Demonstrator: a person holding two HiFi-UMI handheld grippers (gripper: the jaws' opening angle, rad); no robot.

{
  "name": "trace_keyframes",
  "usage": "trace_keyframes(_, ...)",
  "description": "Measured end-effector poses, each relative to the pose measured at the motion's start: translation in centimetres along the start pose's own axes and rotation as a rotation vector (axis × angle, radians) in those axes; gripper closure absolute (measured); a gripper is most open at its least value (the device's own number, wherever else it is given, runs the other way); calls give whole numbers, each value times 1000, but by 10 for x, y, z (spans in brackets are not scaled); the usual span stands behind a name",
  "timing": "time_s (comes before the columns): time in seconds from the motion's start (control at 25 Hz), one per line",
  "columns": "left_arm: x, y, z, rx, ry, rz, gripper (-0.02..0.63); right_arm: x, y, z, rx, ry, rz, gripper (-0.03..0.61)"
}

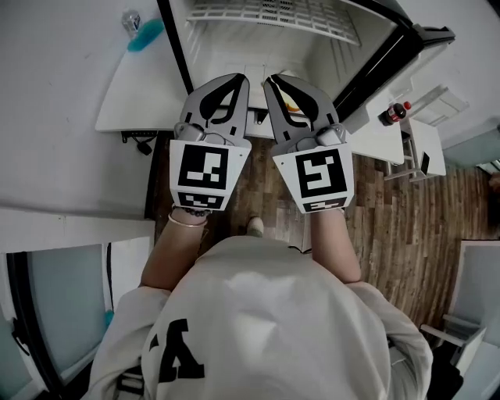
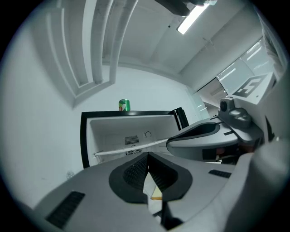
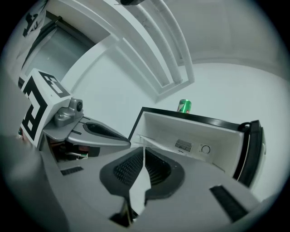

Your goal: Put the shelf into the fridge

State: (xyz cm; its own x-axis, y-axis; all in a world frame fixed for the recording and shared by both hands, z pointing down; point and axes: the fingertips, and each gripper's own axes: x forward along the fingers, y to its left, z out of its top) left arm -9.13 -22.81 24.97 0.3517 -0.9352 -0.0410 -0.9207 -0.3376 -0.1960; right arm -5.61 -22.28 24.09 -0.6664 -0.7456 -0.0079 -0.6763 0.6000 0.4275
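Observation:
The fridge (image 1: 234, 55) stands open in front of me, its door (image 1: 391, 62) swung to the right. A white wire shelf (image 1: 273, 14) lies inside it. It shows as a thin edge-on line in the left gripper view (image 2: 118, 151) and the right gripper view (image 3: 158, 144). My left gripper (image 1: 242, 80) and right gripper (image 1: 269, 80) are side by side at the fridge mouth, both pointing in, jaws together. Their tips line up with the shelf's front edge. Whether either touches the shelf is not visible. The pads (image 2: 136, 170) meet with nothing seen between them.
A green can (image 2: 123, 105) stands on top of the fridge. A white table (image 1: 141, 94) with a teal object (image 1: 144, 35) is to the left. A cola bottle (image 1: 393, 113) sits on a white surface at the right. Wooden floor (image 1: 375, 234) lies below me.

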Motion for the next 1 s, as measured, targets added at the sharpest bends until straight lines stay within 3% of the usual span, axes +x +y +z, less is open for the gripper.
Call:
trace_keyframes(0.6, -137, -35, 13, -40, -44, -83, 607, -91, 95, 37, 15, 36, -72, 540)
trace_keyframes(1.0, -179, -63, 21, -42, -65, -136, 607, -131, 121, 46, -16, 54, -112, 540)
